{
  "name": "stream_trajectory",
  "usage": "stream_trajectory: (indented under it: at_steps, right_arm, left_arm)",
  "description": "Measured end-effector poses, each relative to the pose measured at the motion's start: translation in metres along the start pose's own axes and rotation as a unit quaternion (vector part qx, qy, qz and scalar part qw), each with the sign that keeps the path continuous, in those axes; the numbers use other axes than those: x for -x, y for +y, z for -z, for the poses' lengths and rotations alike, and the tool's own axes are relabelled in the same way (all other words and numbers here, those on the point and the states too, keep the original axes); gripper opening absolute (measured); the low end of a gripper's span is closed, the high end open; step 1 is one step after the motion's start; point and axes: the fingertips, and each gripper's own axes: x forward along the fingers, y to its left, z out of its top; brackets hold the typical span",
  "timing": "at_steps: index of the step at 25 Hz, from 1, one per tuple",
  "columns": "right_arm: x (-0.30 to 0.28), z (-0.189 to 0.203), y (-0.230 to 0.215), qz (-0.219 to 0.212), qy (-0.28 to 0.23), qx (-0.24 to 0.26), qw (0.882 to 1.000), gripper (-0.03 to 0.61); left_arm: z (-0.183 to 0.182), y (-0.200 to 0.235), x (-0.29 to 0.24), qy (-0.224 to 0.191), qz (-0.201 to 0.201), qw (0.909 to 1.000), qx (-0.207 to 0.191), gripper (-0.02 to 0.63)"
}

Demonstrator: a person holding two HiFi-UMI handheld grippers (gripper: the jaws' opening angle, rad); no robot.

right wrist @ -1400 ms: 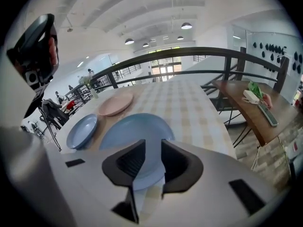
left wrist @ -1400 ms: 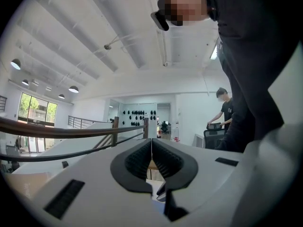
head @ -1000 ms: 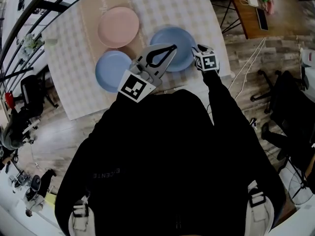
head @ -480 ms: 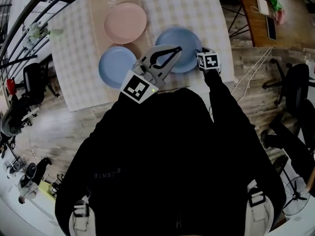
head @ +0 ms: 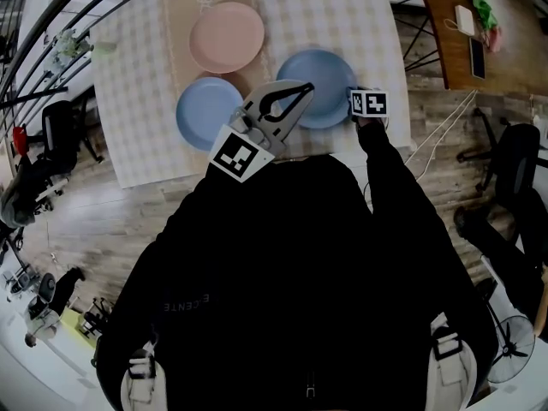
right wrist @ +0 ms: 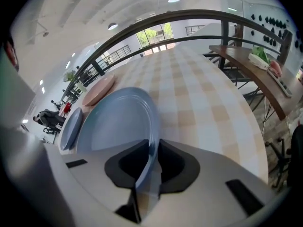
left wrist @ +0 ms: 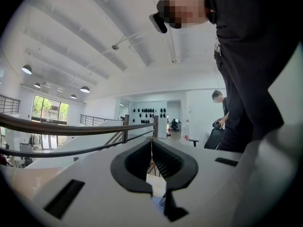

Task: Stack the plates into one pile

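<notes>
Three plates lay on the checked table (head: 137, 84), all apart from one another. The pink plate (head: 227, 37) lay farthest. The small blue plate (head: 205, 111) lay near and to the left. The larger blue plate (head: 315, 88) lay near and to the right.

Right gripper (right wrist: 152, 148): at the right-hand rim of the larger blue plate, low by the table's near right corner. Its marker cube (head: 368, 103) covered the jaws in the head view. In the right gripper view the plate's rim ran straight up between the jaws. The jaws were closing on it, and both pads seemed to touch the rim. I could not tell whether the plate had lifted off the cloth.

Left gripper (head: 304, 87): held up above the table, in the head view over the gap between the two blue plates. It touched neither plate. In the left gripper view it pointed upward at the ceiling, jaws brought together at the tips with nothing held between them.

No plate was yet on another. The person's black top (head: 291, 289) filled the near half of the head view. A wooden desk (head: 445, 15) stood off to the far right, clear of the table.
</notes>
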Motion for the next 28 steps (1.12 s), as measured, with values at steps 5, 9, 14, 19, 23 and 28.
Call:
stream_trajectory:
  at_steps: [5, 9, 14, 19, 23, 28]
  right_arm:
    - [0.005, -0.006, 0.004, -0.049, -0.013, -0.057, 0.997, 0.036]
    - [0.007, -0.010, 0.027, -0.079, -0.027, -0.106, 0.991, 0.021]
    - [0.017, -0.010, 0.028, -0.083, -0.031, -0.111, 0.990, 0.025]
    - [0.042, -0.018, -0.003, -0.092, -0.045, -0.133, 0.986, 0.026]
    - [0.043, -0.026, 0.046, -0.100, -0.050, -0.157, 0.981, 0.026]
    - [0.038, -0.042, 0.092, -0.112, -0.053, -0.155, 0.980, 0.028]
  left_arm:
    - [0.000, -0.003, -0.005, -0.001, -0.003, 1.0000, 0.000, 0.020]
    - [-0.001, 0.002, 0.016, -0.002, -0.004, 1.0000, -0.003, 0.020]
    - [-0.001, 0.001, 0.025, -0.004, -0.012, 0.9999, -0.001, 0.020]
    - [-0.008, -0.013, 0.006, -0.012, -0.020, 0.9997, -0.005, 0.020]
    - [-0.011, 0.010, 0.063, -0.018, -0.031, 0.9993, 0.001, 0.020]
    - [-0.009, 0.035, 0.113, -0.023, -0.055, 0.9982, 0.007, 0.020]
